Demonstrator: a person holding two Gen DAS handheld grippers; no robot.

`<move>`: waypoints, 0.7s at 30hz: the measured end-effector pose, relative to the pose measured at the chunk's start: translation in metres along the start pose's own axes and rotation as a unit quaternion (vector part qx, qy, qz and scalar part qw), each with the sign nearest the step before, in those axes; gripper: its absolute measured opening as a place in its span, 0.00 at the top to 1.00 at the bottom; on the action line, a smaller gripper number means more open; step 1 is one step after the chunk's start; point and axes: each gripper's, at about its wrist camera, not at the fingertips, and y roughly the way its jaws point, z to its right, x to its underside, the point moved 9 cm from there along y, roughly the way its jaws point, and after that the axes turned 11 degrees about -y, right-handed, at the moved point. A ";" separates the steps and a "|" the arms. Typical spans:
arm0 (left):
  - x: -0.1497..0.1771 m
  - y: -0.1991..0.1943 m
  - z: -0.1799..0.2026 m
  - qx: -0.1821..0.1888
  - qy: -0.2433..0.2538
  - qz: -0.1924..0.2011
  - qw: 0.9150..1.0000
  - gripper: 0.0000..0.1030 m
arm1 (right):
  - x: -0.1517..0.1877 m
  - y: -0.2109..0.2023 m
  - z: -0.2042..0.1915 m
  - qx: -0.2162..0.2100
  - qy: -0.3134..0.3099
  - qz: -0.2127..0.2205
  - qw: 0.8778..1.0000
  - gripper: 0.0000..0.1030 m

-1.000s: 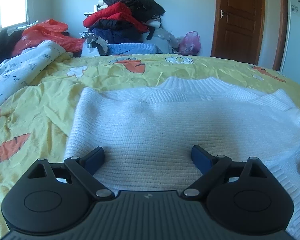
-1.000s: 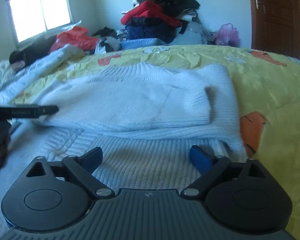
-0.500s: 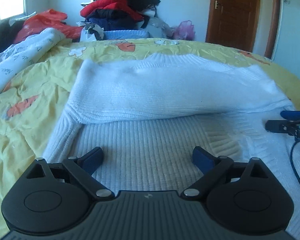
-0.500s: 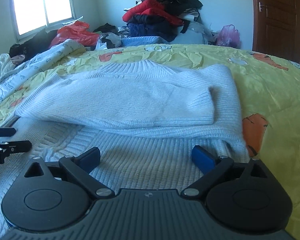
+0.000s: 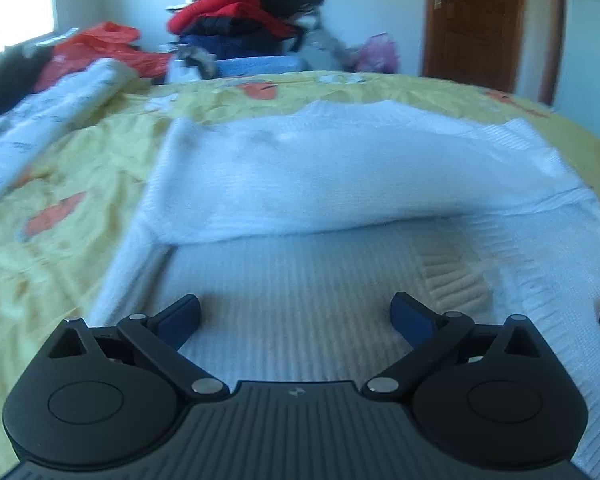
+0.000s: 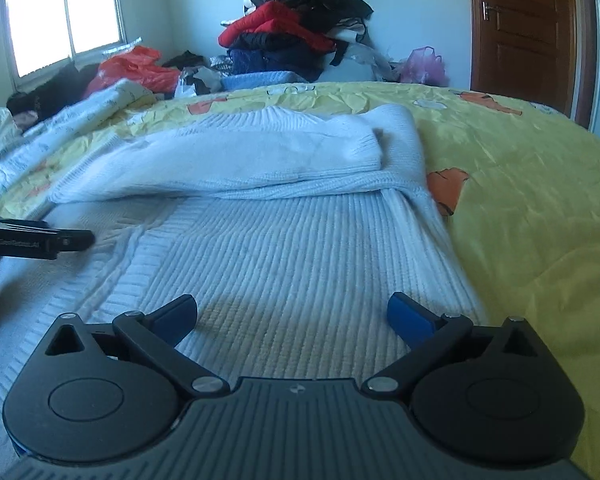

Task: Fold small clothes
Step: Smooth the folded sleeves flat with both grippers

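Observation:
A white ribbed knit sweater (image 5: 320, 184) lies flat on the yellow bedspread (image 5: 60, 184), its sleeves folded across the chest. It also shows in the right wrist view (image 6: 268, 248). My left gripper (image 5: 296, 316) is open and empty, hovering over the sweater's lower left part. My right gripper (image 6: 292, 312) is open and empty over the lower right part. The left gripper's black body (image 6: 36, 240) shows at the left edge of the right wrist view.
A pile of red, black and blue clothes (image 6: 296, 36) sits beyond the bed's far edge. A rolled white quilt (image 6: 60, 128) and a red bag (image 6: 132, 64) lie at the left. A brown door (image 6: 528, 32) stands at the right. Window (image 6: 64, 16) at the left.
Both grippers have pulled back toward the sweater's hem, open and empty throughout. The folded sleeves have stayed in place.

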 end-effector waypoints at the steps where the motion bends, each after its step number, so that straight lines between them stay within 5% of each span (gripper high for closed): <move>1: 0.003 -0.007 -0.002 -0.010 -0.007 -0.005 1.000 0.01 | 0.000 0.001 -0.002 0.005 -0.007 -0.004 1.000 0.02; 5: 0.029 -0.036 -0.003 0.015 -0.014 -0.027 0.999 0.01 | 0.000 0.001 -0.002 0.008 -0.011 -0.005 1.000 0.02; 8: 0.044 -0.046 -0.006 0.021 0.007 0.006 1.000 0.00 | 0.000 0.001 -0.003 0.011 -0.015 -0.007 1.000 0.02; 21: 0.043 -0.044 -0.005 0.026 -0.002 0.007 1.000 0.00 | 0.031 -0.037 -0.022 0.043 -0.031 -0.013 0.998 0.02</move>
